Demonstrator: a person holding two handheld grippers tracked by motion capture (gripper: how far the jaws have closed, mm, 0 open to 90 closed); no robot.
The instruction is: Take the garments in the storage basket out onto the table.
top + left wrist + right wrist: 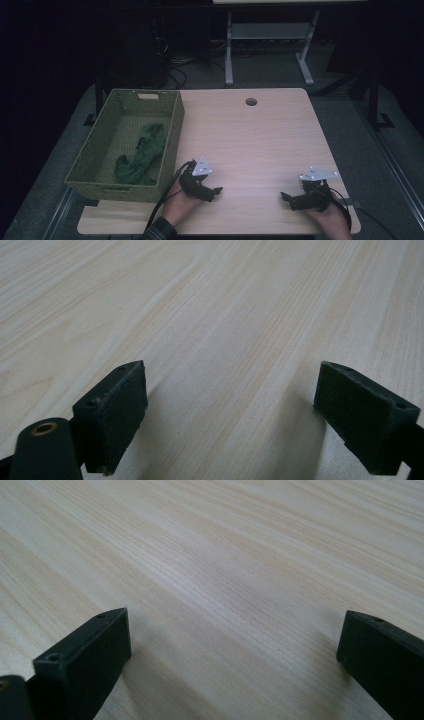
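My left gripper (216, 192) lies low over the wooden table (255, 140) near its front edge, held in a hand and pointing right. In the left gripper view its jaws stand wide apart around the gripper's centre (227, 390), with bare wood between them. My right gripper (285, 197) rests near the front right and points left toward the other one. Its jaws are spread just as wide in the right gripper view (235, 635), and nothing is between them. A green woven basket (172, 131) stands at the table's left, with a crumpled green cloth (142, 154) inside it.
A round cable hole (251, 102) sits near the table's far edge. Beyond the table stands a white desk frame (229, 55) on a dark floor, with cables (170, 70) beside it. Bare wood stretches between the two grippers.
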